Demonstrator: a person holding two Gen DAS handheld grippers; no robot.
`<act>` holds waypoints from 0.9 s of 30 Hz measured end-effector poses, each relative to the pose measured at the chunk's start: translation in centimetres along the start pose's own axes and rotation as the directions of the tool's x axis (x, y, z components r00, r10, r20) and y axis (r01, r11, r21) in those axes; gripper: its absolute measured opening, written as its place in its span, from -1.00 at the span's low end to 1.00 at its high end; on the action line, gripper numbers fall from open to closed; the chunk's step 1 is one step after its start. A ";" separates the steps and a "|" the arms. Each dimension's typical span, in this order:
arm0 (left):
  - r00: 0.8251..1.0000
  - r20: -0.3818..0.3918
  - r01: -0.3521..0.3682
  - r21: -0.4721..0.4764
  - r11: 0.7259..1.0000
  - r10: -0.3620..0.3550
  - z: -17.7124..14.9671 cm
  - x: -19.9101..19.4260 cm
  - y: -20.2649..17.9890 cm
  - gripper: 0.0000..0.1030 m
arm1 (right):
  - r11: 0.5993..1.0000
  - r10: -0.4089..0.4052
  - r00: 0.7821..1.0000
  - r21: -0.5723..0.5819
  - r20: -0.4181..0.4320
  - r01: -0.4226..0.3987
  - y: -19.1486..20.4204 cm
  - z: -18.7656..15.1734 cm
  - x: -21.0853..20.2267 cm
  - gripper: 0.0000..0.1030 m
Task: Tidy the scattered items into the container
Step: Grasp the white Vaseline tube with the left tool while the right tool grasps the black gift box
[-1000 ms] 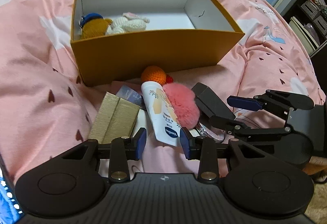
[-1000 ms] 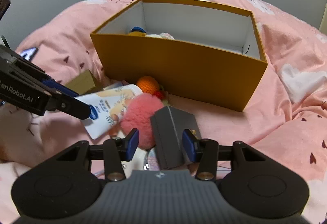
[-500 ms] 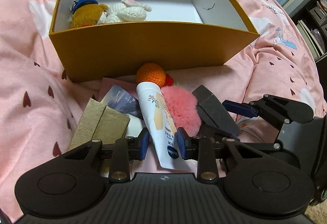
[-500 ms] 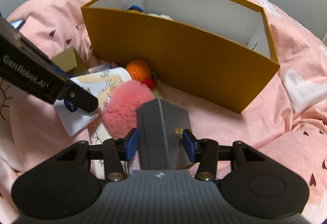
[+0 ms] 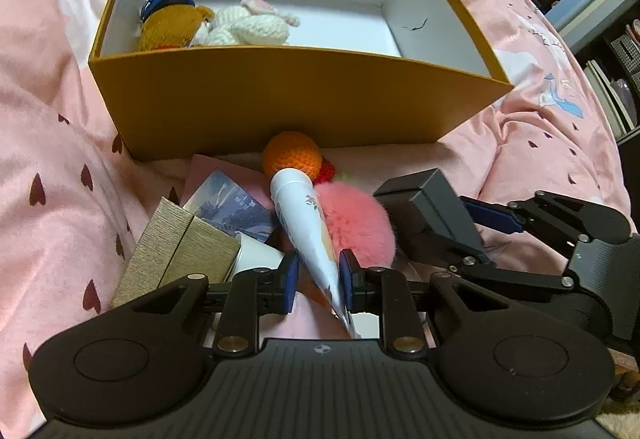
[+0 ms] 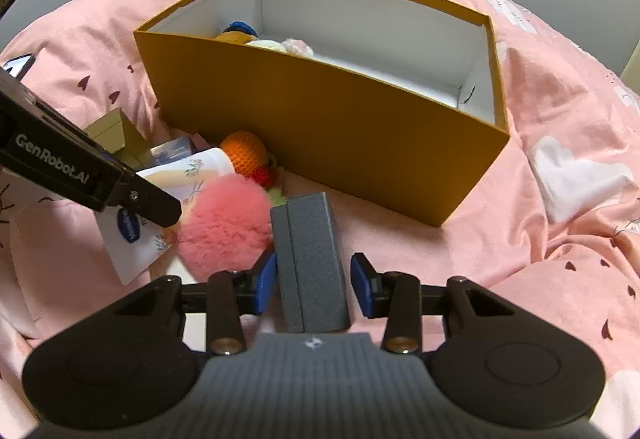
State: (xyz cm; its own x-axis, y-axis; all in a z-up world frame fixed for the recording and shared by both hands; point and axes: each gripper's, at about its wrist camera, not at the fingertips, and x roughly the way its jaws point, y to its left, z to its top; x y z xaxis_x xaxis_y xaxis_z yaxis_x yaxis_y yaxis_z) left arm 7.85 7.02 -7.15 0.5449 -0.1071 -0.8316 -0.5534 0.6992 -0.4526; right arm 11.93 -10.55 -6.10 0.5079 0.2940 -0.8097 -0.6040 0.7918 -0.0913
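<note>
One orange box with two knitted toys inside it. Outside: one cream tube, one pink pompom, one orange crochet ball, one grey case, one gold box.

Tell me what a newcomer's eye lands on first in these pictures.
The big mustard-yellow box on the pink bedspread, with two knitted toys in its left corner. In front of it sits a clutter: a fluffy pink pompom beside an orange knitted ball. The left claw is closing on a white tube; the right claw straddles a grey case.
</note>
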 end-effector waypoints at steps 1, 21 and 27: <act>1.000 -0.005 0.006 -0.007 1.000 -0.006 0.0 0.1 0.1 -0.52 | 1.000 -0.004 1.000 -0.002 -0.003 0.004 0.0 0.0 0.0 -0.17; 0.993 0.108 0.046 0.005 0.999 -0.047 0.0 -4.2 0.3 -0.65 | 0.998 -0.006 0.997 -0.057 0.077 0.010 -0.3 0.6 -3.5 -0.28; 0.986 0.153 0.060 0.022 0.998 -0.063 0.5 -6.4 0.2 -0.65 | 0.996 0.047 0.990 -0.087 0.132 -0.036 -0.4 1.9 -5.8 -0.28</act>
State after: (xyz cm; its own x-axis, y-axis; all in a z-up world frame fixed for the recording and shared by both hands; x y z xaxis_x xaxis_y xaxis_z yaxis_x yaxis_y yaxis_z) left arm 4.55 8.27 -1.74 0.6685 -0.0413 -0.7425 -0.5058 0.7068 -0.4947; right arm 10.35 -11.55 -0.23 0.5557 0.3993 -0.7292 -0.6731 0.7309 -0.1127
